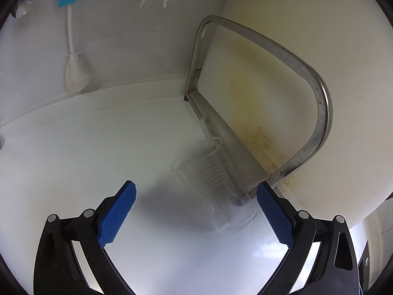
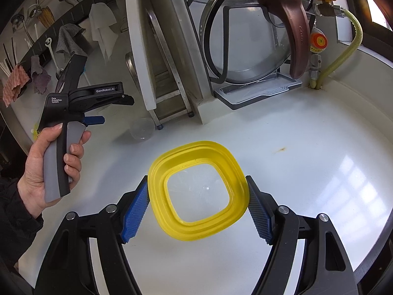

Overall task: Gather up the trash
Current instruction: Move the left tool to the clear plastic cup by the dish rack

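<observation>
My left hand-held gripper (image 1: 196, 217) stands wide with nothing pressed between its pads. The cup (image 1: 213, 186), clear plastic, lies on its side on the white counter (image 1: 86, 157), inside the span of the jaws but closer to the right pad; neither pad touches it. Its long axis runs from the base, nearest me, away and to the left, so the open mouth faces the counter's back edge. The axis is skewed to the line of my fingers rather than square across it. Its far side rests against the foot of the metal frame (image 1: 319, 103) of the upright board (image 1: 282, 56). My judgement: the pads should meet the cup's ribbed wall, and the frame leaves the right pad little room.

My right hand-held gripper (image 2: 197, 205) holds the yellow lid (image 2: 196, 152) by its two opposite edges, jaws fairly wide on it, above the counter's middle. In its view the cup (image 2: 142, 129) lies well ahead and to the left, just beyond my left hand (image 2: 49, 169). The left is plainly the nearer.
</observation>
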